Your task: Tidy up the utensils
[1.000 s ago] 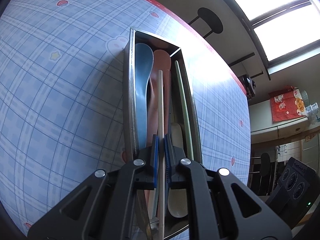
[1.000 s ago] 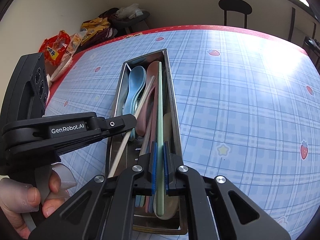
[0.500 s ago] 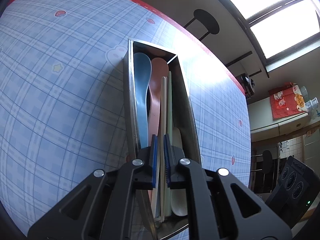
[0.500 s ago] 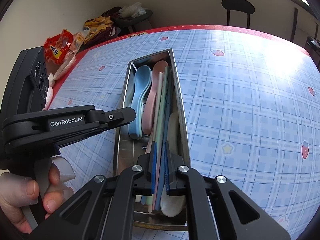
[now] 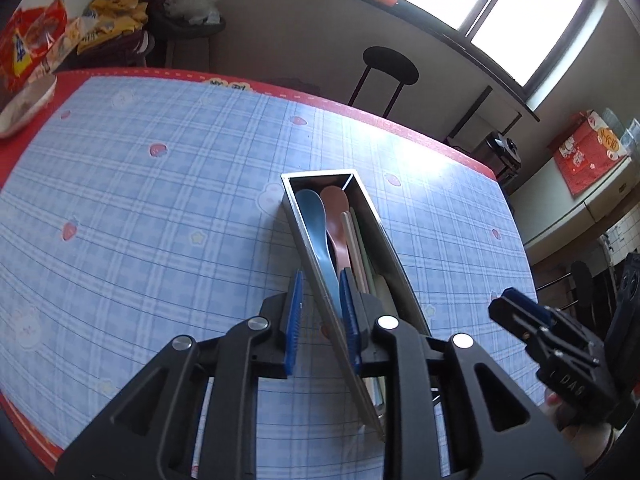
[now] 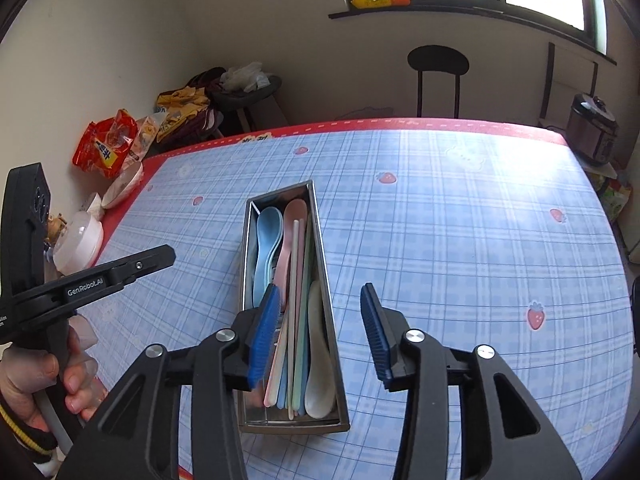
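A long, narrow stainless steel tray [image 6: 320, 240] lies on a blue plaid tablecloth [image 6: 460, 240], holding pastel plastic spoons and chopsticks [image 6: 294, 300] laid lengthwise. The right gripper [image 6: 320, 332] hovers above the tray's near end, its jaws just opened and empty. The left gripper [image 5: 320, 320], jaws also just parted, straddles the tray's left wall without holding anything.

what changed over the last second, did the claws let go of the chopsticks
Yes. Both claws have just been opening and have lifted back from the metal tray. The left claw released the cream chopstick, the right claw the green chopstick; nothing is gripped now, and both sticks lie lengthwise in the tray. The blue spoon, pink spoon and tray stayed put.
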`<state>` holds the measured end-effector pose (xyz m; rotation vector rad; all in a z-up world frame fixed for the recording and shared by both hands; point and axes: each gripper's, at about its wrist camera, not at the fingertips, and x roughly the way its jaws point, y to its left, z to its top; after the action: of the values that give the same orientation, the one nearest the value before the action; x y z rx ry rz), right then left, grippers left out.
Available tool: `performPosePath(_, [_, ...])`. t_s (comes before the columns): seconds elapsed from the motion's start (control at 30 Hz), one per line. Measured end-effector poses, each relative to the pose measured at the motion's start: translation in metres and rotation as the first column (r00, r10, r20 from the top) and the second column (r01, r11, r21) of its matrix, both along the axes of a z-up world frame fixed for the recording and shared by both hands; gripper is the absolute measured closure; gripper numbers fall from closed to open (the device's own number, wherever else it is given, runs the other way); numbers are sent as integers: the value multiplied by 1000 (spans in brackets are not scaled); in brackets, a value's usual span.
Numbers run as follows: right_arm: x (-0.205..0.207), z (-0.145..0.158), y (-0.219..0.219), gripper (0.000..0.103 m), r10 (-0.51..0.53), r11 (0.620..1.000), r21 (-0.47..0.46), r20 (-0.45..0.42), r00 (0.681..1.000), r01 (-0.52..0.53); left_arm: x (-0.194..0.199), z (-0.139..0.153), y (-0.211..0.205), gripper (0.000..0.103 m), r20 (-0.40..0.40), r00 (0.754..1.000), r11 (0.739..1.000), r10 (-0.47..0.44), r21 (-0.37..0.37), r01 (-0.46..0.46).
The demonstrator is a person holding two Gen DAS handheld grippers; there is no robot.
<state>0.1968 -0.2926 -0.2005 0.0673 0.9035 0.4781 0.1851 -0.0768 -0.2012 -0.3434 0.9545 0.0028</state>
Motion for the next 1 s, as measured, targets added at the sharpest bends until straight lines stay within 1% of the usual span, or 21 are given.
performPosePath(0.03, [-4,7,-2,54,-10,1000,-7,17,1000,10,-5,8,2,77,14,1000,1000,-10,23,10])
performPosePath(0.07, [-8,14,-5,52,-18,1000,-12,32,999,18,-10,16,4,76,25,1000,999,-18,42,17])
performPosePath(0.17, [-23,36,-8,40,-33,999,-32,83,996,36,-28,42,13,73,63,997,995,-44,93,38])
performPosePath(0.23, [-35,51,-8,32,-39,998,-40,118,992,44,-41,59,20,67,92,994,992,-61,118,50])
performPosePath(0.27, [-42,58,-8,30,-44,998,-43,137,990,50,-48,68,24,65,106,992,990,-67,130,53])
performPosePath(0.33, [-55,73,-7,21,-59,997,-47,171,984,68,-60,86,31,57,136,987,988,-81,145,61])
performPosePath(0.37, [-61,80,-7,19,-67,996,-46,184,981,76,-67,95,35,55,155,984,986,-88,155,64])
performPosePath(0.4, [-67,87,-6,13,-75,996,-42,194,978,85,-74,104,38,52,170,981,984,-95,165,67])
performPosePath(0.43, [-73,93,-5,10,-85,995,-36,204,975,94,-82,113,42,46,188,977,982,-104,174,71])
performPosePath(0.47, [-78,100,-3,8,-94,994,-28,212,973,102,-91,121,44,41,206,972,980,-112,183,74])
performPosePath(0.5, [-85,106,-3,6,-103,994,-21,220,970,111,-100,130,46,31,223,967,978,-120,195,76])
performPosePath(0.53, [-91,111,-1,6,-113,993,-16,229,967,119,-108,138,48,16,242,962,975,-128,210,76])
performPosePath(0.57, [-99,116,1,6,-121,992,-14,240,963,128,-118,146,49,9,267,954,971,-134,228,72])
performPosePath(0.6, [-106,121,3,6,-132,990,-17,254,958,141,-128,154,49,6,292,946,967,-139,247,66])
performPosePath(0.67, [-117,129,8,6,-158,984,-33,277,948,174,-143,166,51,6,324,935,958,-142,283,48])
performPosePath(0.73, [-129,135,11,6,-187,977,-39,294,937,207,-154,174,52,6,329,934,952,-142,305,37])
performPosePath(0.87, [-142,141,14,6,-232,965,-44,301,925,257,-171,182,60,6,346,925,960,-156,272,59])
performPosePath(1.0, [-151,146,19,6,-252,957,-60,311,916,284,-178,186,67,6,354,921,964,-160,255,70])
